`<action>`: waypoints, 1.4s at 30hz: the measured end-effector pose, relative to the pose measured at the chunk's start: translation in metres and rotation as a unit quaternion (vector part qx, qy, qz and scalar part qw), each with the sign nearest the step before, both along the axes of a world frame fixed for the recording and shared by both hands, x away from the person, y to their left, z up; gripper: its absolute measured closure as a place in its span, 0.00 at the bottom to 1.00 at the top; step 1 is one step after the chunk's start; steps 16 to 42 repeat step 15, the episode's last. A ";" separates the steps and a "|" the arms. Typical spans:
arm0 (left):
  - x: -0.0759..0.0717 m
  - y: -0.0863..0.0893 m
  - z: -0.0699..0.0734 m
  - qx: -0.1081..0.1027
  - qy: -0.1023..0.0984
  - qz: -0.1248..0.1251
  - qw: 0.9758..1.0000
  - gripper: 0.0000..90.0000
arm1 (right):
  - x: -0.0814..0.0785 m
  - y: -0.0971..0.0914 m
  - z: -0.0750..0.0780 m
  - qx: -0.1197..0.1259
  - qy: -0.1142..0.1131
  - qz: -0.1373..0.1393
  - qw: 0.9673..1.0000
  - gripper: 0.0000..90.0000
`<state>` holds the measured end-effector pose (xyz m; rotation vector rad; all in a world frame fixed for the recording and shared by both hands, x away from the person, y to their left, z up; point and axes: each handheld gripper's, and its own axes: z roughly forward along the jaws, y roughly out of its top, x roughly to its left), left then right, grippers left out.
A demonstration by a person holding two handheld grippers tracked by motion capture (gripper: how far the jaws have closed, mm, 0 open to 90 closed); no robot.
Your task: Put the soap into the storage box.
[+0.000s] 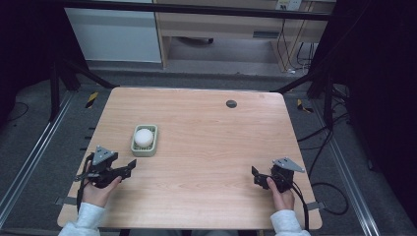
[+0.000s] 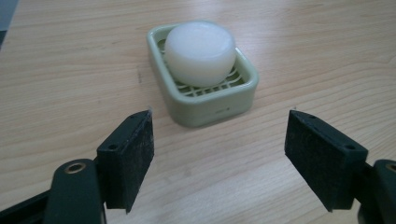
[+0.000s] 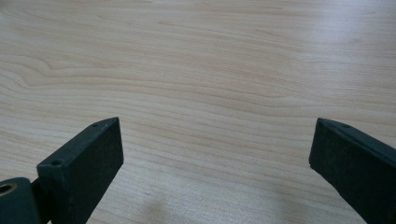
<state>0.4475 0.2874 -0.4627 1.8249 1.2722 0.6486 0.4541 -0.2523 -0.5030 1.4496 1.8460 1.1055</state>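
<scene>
Ahead of left tongs [image 2: 218, 156]: soap [image 2: 200, 53] in dish [image 2: 212, 107], path clear.

A light wooden table [image 1: 206, 142] with rounded corners and a small dark round grommet [image 1: 231, 103] near its far edge stands on a grey carpeted floor [image 1: 44, 162]. Beyond the table's far edge a white cabinet panel [image 1: 114, 34] sits beside a pale wooden desk [image 1: 221, 24], with cables [image 1: 290, 54] hanging at the desk's right end, and a black bar [image 1: 196, 10] crosses above them. Metal rails [image 1: 29, 157] run along the floor on either side of the table, black drapes [image 1: 383, 73] close off both flanks, and loose black cables [image 1: 324, 142] trail on the floor to the table's right.
</scene>
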 end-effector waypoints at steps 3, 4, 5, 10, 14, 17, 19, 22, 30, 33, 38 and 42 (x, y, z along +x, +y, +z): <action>-0.005 0.007 -0.003 -0.001 -0.001 0.009 1.000 0.26 | -0.001 0.000 0.001 0.003 -0.001 0.002 1.000 0.04; -0.006 0.009 -0.003 0.001 0.000 0.011 1.000 0.26 | -0.001 0.000 0.001 0.005 -0.001 0.003 1.000 0.04; -0.007 0.012 -0.004 -0.002 -0.001 0.018 1.000 0.26 | -0.001 0.000 0.001 0.003 -0.002 0.003 1.000 0.04; -0.010 0.022 -0.007 -0.003 0.006 0.032 0.999 0.25 | -0.003 -0.001 0.003 0.007 -0.002 0.005 1.000 0.04; -0.010 0.025 -0.010 0.002 0.014 0.036 0.999 0.25 | -0.005 -0.001 0.004 0.009 -0.004 0.008 1.000 0.04; -0.010 0.026 -0.010 0.003 0.016 0.037 0.999 0.25 | -0.005 -0.002 0.004 0.007 -0.005 0.008 1.000 0.04; -0.010 0.026 -0.010 0.003 0.016 0.037 0.999 0.25 | -0.005 -0.002 0.004 0.007 -0.005 0.008 1.000 0.04; -0.010 0.026 -0.010 0.003 0.016 0.037 0.999 0.25 | -0.005 -0.002 0.004 0.007 -0.005 0.008 1.000 0.04; -0.010 0.026 -0.010 0.003 0.016 0.037 0.999 0.25 | -0.005 -0.002 0.004 0.007 -0.005 0.008 1.000 0.04; -0.010 0.026 -0.010 0.003 0.016 0.037 0.999 0.25 | -0.005 -0.002 0.004 0.007 -0.005 0.008 1.000 0.04; -0.010 0.026 -0.010 0.003 0.016 0.037 0.999 0.25 | -0.005 -0.002 0.004 0.007 -0.005 0.008 1.000 0.04; -0.010 0.026 -0.010 0.003 0.016 0.037 0.999 0.25 | -0.005 -0.002 0.004 0.007 -0.005 0.008 1.000 0.04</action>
